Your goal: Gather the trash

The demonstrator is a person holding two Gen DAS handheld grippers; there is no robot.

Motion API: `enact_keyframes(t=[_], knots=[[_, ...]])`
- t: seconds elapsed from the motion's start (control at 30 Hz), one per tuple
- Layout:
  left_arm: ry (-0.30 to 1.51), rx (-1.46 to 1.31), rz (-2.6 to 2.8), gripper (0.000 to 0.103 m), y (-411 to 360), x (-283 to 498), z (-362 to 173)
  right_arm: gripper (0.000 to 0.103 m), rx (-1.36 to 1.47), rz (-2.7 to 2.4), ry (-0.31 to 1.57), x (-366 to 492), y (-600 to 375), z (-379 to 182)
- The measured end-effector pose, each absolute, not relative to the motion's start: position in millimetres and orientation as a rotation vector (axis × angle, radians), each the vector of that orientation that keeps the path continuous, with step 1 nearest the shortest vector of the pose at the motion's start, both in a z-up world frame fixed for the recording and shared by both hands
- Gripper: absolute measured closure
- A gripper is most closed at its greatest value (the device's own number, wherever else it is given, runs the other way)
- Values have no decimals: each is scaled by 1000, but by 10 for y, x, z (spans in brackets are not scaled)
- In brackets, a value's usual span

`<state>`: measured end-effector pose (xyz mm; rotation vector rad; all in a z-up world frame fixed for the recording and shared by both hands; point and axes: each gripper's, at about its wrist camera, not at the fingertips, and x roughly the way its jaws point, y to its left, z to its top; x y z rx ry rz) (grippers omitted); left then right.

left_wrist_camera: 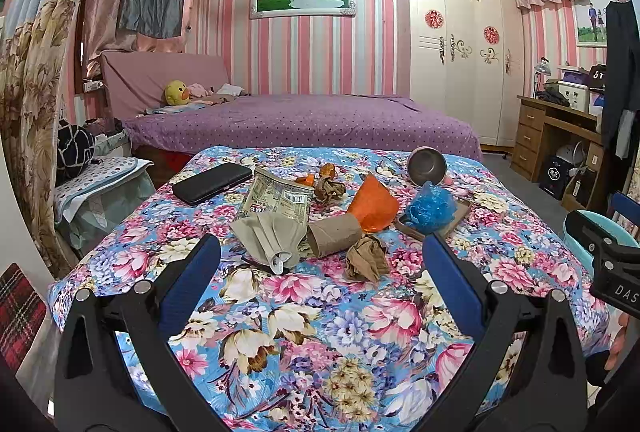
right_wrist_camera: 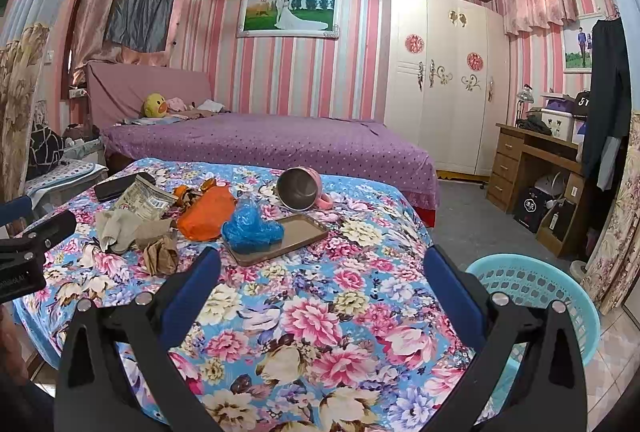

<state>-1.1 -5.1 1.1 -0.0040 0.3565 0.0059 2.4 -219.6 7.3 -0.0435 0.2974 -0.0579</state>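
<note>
Both grippers, left (left_wrist_camera: 322,252) and right (right_wrist_camera: 322,264), hang with jaws wide apart and empty over bare floral cloth (left_wrist_camera: 320,332) that runs clear to the near edge. Trash lies at 12 o'clock of the left one: two paper wads (left_wrist_camera: 366,258), one tube (left_wrist_camera: 334,234), one wrapper (left_wrist_camera: 280,194), one orange bag (left_wrist_camera: 374,202), one blue bag (left_wrist_camera: 432,208) on a tray (right_wrist_camera: 298,234). One basket (right_wrist_camera: 536,288) stands off the table edge at the right gripper's 3 o'clock.

Floral cloth bedspread (left_wrist_camera: 320,312), crumpled brown paper (left_wrist_camera: 366,258), glossy blue plastic bag (left_wrist_camera: 430,206), dull metal cup (right_wrist_camera: 298,188)

Black gripper frames, blue fingers (left_wrist_camera: 192,272), silver screws.
</note>
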Motion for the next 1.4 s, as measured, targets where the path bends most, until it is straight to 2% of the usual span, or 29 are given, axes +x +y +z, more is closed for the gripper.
enact_keyframes(t=[1.4], knots=[[365,-4,-2,5,-58,17,-37,4,-48,-76,299,-1,-2191,62]])
